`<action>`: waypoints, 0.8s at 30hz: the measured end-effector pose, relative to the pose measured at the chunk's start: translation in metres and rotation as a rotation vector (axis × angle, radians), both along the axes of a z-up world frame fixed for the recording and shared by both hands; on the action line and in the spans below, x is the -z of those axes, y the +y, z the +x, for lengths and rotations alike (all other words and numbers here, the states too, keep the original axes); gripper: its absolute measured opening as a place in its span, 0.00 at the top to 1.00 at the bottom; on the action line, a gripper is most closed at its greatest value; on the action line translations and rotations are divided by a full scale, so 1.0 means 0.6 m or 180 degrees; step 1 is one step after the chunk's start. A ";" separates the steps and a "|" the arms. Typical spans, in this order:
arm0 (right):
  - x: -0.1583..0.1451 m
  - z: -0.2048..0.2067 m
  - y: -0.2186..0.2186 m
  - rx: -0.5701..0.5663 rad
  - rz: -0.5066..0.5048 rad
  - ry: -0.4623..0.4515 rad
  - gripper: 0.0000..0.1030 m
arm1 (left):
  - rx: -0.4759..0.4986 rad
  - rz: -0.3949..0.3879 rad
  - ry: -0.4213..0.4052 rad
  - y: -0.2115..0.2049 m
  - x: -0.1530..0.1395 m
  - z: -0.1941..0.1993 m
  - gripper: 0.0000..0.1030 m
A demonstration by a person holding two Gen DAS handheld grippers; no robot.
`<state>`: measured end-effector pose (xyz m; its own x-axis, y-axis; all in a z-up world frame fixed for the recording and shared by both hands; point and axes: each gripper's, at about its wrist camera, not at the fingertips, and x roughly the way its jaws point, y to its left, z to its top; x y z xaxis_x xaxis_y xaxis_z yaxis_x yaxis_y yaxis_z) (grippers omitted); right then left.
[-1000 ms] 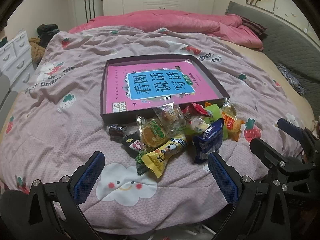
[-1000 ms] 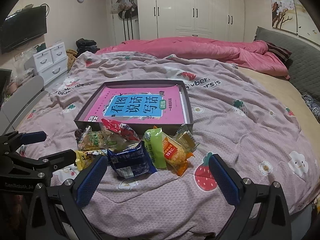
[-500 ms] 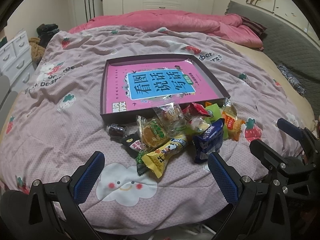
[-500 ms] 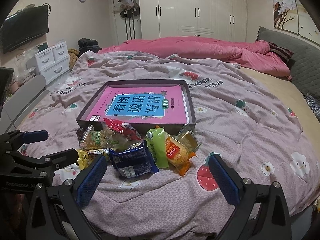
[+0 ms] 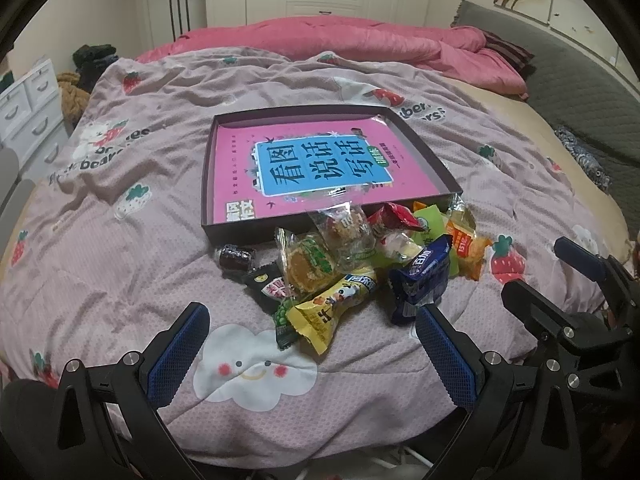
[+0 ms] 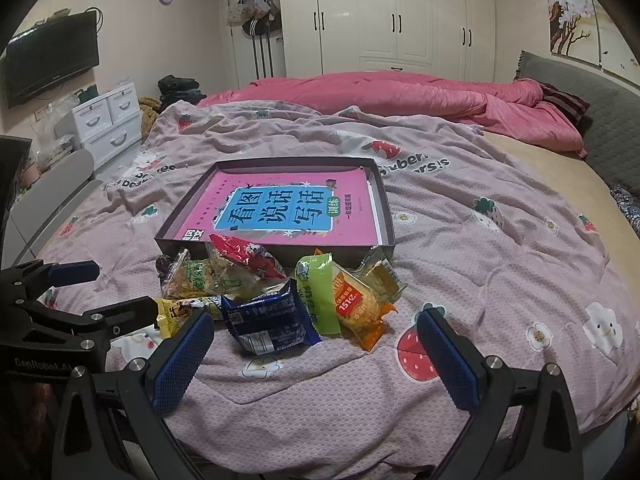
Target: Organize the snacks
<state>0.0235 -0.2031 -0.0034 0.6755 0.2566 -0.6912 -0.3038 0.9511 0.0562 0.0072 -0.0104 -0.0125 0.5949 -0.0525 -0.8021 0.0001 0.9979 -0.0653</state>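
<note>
Both wide apart and empty: left gripper point(image 5: 312, 354), right gripper point(image 6: 316, 360). Between: pile of plastic-wrapped snacks point(image 5: 352, 264) touching shallow dark cardboard box point(image 5: 206, 184) on pink quilt point(image 6: 500, 248).

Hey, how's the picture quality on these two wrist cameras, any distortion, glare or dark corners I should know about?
Left wrist view: strong fisheye bending, black vignette in the corners, dim warm indoor light, and the snack pile is reasonably sharp. Right wrist view: same curved edges and dark corners, with a little glare on the wardrobe doors and shiny highlights on the blue snack packet.
</note>
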 end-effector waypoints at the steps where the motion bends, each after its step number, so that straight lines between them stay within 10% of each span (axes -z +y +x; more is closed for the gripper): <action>1: 0.000 -0.001 0.001 -0.0012 -0.0001 0.0001 0.01 | -0.0001 0.0003 0.0003 0.000 0.000 0.000 0.01; 24: 0.008 0.002 0.012 -0.0143 0.0045 0.0061 0.01 | 0.0060 -0.0018 0.0177 0.028 0.013 0.018 0.01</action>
<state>0.0246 -0.1960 -0.0079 0.6498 0.2962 -0.7001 -0.3449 0.9356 0.0757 0.0180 0.0064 -0.0204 0.5482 -0.0680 -0.8336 0.0151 0.9973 -0.0714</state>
